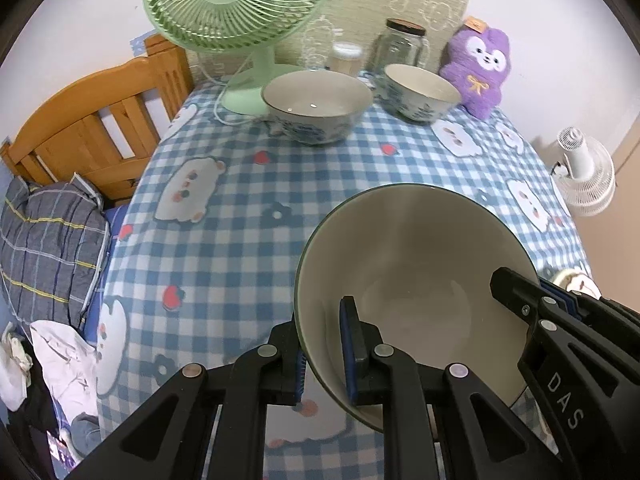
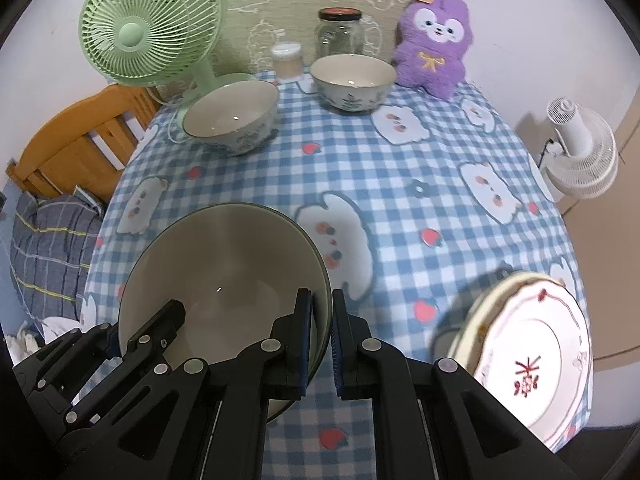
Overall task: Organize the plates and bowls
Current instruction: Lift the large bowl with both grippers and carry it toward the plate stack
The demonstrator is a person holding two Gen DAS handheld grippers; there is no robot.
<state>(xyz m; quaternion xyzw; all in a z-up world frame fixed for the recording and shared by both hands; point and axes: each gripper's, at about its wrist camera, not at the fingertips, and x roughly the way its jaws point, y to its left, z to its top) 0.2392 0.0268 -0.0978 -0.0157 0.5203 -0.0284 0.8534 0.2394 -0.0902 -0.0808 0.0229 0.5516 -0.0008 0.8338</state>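
Observation:
A cream bowl with a dark green rim (image 1: pixel 416 280) (image 2: pixel 228 276) is held tilted above the near part of the table. My left gripper (image 1: pixel 322 354) is shut on its left rim, one finger inside and one outside. My right gripper (image 2: pixel 322 346) is shut on its right rim the same way; it also shows in the left wrist view (image 1: pixel 532 300). Two blue-flowered bowls stand at the far side, one near the fan (image 1: pixel 318 106) (image 2: pixel 232 116) and one further right (image 1: pixel 420 92) (image 2: pixel 352 80). A stack of plates (image 2: pixel 528 360), top one white with red marks, lies at the near right.
The table (image 1: pixel 320 176) has a blue checked cloth. A green fan (image 1: pixel 236 12), a small jar (image 2: pixel 286 58), a glass jar (image 2: pixel 340 32) and a purple plush toy (image 2: pixel 434 36) stand along the back. A wooden bed frame (image 1: pixel 80 132) is left; a white fan (image 2: pixel 580 152) is right.

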